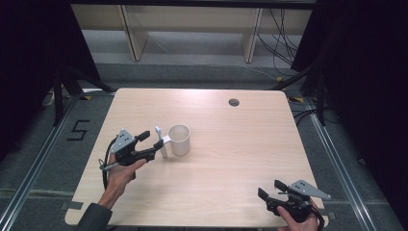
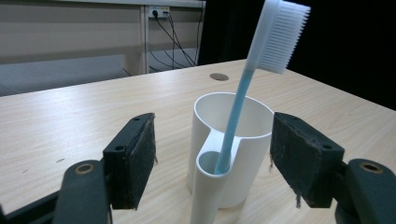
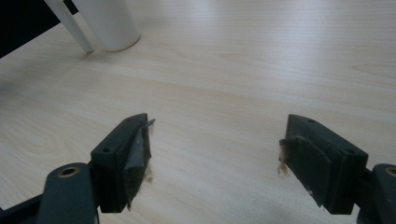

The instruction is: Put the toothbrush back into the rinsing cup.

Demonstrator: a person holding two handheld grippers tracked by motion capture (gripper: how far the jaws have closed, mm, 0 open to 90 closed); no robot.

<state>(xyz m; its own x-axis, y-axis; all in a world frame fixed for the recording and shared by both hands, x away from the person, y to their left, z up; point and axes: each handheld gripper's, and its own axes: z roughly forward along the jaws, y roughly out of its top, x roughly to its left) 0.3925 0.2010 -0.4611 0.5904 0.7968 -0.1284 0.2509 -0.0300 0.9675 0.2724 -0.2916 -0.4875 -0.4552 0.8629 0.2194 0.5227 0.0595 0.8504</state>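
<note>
Wooden worktop point(image 1: 231, 144) carries a white cup point(image 1: 180, 139) left of centre, with a toothbrush point(image 2: 243, 88) standing tilted in its side holder. Left tool point(image 1: 150, 140) sits at the cup's 9 o'clock, jaws spread, pads either side, not touching. Right tool point(image 1: 272, 188) at the worktop's 5 o'clock, spread, pinching nothing.

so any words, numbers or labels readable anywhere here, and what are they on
"5": dark marking on the grey floor left of the table, in the high view.
No print is visible on the white cup, the toothbrush or either gripper.
</note>
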